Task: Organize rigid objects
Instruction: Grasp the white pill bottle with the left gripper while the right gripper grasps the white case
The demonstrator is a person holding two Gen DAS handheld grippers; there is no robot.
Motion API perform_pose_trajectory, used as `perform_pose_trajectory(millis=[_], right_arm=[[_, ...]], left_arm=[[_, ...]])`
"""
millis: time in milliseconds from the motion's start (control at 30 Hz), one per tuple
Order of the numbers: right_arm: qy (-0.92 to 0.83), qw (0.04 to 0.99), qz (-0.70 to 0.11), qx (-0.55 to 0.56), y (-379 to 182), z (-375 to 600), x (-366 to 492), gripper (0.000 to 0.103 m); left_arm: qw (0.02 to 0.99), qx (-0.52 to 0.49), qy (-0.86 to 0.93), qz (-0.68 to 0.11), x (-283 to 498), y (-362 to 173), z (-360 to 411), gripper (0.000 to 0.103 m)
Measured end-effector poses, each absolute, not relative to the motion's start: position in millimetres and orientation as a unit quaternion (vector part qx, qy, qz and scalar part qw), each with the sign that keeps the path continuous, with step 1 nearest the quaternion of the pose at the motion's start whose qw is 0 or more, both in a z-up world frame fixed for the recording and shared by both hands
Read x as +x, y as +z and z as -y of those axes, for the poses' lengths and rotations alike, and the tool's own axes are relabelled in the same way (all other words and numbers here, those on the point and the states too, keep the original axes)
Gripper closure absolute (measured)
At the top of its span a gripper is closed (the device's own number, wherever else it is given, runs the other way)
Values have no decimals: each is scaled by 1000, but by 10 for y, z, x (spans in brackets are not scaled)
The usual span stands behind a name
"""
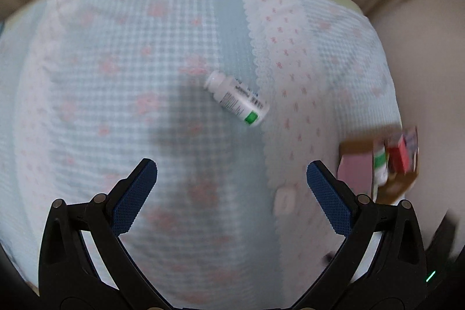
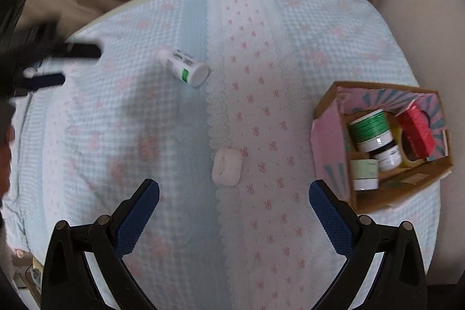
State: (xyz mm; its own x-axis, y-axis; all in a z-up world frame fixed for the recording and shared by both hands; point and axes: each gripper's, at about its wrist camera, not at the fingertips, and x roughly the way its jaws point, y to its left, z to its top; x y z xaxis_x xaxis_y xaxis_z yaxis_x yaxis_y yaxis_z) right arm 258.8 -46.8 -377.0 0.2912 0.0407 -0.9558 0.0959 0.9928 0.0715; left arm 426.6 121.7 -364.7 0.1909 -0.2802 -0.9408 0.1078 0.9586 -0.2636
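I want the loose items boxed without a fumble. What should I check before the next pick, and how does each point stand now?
1. Left gripper fingers open and empty: ok.
2. Right gripper fingers open and empty: ok.
3. White plastic bottle with green label clear of other things: ok, it lies on its side, alone on the blue-and-pink quilted cloth.
4. White rounded earbud case reachable: ok, it lies ahead of the right gripper, between its open fingers.
5. Brown cardboard box has room: cannot tell; jars and a red carton already fill much of it.
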Motion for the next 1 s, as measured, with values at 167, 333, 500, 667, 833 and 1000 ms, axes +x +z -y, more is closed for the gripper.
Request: perform_pose_trajectory(millis=[167,333,500,667,833,1000], right_arm=[[-28,796,-604,26,-4211,409,2720,0],[-34,790,-613,8,-4566,328,2787,1],[-24,788,-615,11,-4836,219,2791,6],[-20,787,-616,29,-5033,164,2831,17],[-38,777,-627,49,-5234,174,2936,22],[-51,771,-631,68,-5336,219,3001,36]], left_arm=[[727,-147,-97,-663,4770,-4175,-1070,2],[688,-197,-57,-696,5104,-4702,-934,8],[654,-227,-25,-721,5232,-5139,-883,13],[643,-243,-8,-726,5275,-5334,-855,15],[643,-243,8,-726,5326,-5427,-743,15],[651,-230,31,-723,5343,-5454,-590,32]])
